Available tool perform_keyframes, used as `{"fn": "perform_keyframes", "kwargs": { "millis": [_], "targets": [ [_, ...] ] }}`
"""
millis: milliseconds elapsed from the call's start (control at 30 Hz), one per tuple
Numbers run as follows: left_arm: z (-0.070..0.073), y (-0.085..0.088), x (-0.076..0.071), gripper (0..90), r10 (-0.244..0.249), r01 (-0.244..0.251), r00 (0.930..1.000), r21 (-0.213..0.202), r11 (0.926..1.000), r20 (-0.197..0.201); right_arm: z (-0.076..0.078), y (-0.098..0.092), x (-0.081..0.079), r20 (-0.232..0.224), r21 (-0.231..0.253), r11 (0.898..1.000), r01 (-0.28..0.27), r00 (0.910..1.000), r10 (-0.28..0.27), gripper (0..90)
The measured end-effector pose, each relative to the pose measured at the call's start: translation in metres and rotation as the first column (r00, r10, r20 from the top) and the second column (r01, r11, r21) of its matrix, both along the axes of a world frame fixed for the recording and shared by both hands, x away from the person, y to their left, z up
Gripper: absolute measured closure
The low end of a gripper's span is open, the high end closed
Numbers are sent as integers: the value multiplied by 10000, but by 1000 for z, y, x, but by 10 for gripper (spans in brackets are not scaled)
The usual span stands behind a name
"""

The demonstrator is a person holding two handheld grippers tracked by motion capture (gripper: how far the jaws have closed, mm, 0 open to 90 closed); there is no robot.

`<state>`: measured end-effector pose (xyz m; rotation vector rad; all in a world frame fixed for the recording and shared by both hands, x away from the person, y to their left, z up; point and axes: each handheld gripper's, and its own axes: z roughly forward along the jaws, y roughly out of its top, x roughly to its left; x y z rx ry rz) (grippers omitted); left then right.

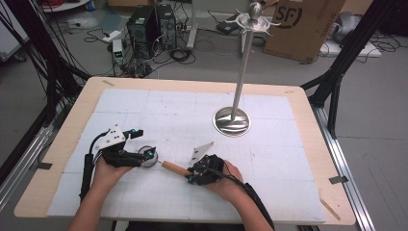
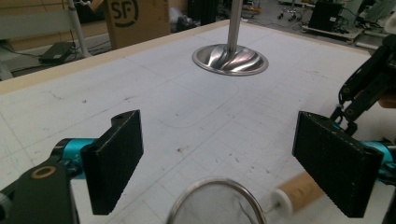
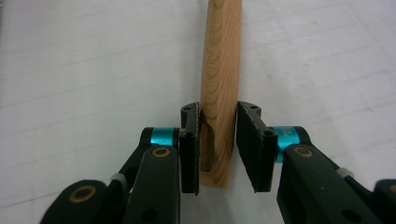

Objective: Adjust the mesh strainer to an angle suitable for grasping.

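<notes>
My right gripper is clamped on the wooden handle, lower centre of the right gripper view; grain detail shows there. One strainer: its mesh bowl sits bottom centre of the left gripper view, between my left gripper's wide-apart jaws, nothing gripped. High view: long axis runs left-right, bowl left, handle right. Beyond, one metal stand, upper centre. Two grippers total.
</notes>
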<state>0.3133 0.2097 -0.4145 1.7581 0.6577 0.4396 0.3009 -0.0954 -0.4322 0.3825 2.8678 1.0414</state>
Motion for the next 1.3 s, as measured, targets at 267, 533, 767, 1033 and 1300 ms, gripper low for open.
{"fn": "perform_keyframes", "kwargs": {
  "millis": [267,533,767,1033,1300],
  "targets": [
    [1,1,-1,169,47,-47,10000,-29,10000,29,0,0,-2,0,-93,9999,96,10000,-96,642],
    [1,2,-1,169,63,-63,10000,-14,10000,63,2,-9,7,484,-193,9909,1335,9900,-1324,566],
    [1,1,0,169,60,-60,10000,8,10000,47,-1,-22,25,575,-94,9609,2767,9595,-2758,541],
    [0,1,0,169,65,-65,10000,42,10000,42,-3,-34,40,756,163,9205,3904,9175,-3905,540],
    [0,2,0,169,64,-64,10000,78,9999,3,11,-44,30,649,523,9173,3948,9153,-3976,503]
  ]
}}
